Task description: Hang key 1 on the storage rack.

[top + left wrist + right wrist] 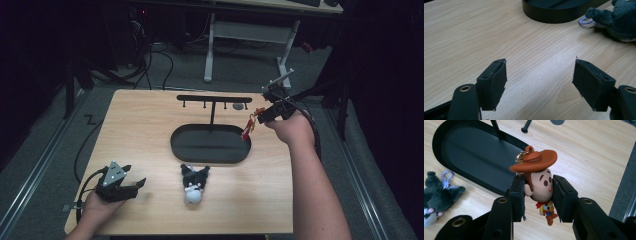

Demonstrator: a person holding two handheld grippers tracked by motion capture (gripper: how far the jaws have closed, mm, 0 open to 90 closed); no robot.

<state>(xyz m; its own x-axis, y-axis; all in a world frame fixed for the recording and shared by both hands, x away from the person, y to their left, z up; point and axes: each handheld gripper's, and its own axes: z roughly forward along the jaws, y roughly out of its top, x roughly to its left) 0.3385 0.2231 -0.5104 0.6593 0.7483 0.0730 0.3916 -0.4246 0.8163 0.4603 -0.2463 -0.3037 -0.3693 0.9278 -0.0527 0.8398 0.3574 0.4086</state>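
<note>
Both grippers, the left gripper [131, 185] and the right gripper [261, 116], are showing black bodies, brass-ringed screw holes behind flat black pads [499, 82], grey three-cornered top plates and trailing black cables.

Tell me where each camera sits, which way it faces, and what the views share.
High view: above the person's side, looking forward and down on the light wooden table; both forearms enter from below.
Left gripper view: rides the left hand-held gripper, low over the tabletop, jaws apart.
Right gripper view: rides the right hand-held gripper, looking down, jaws clamping a brown-hatted cowboy keychain figure.
Shared: black oval stand base and grey plush toy.
</note>
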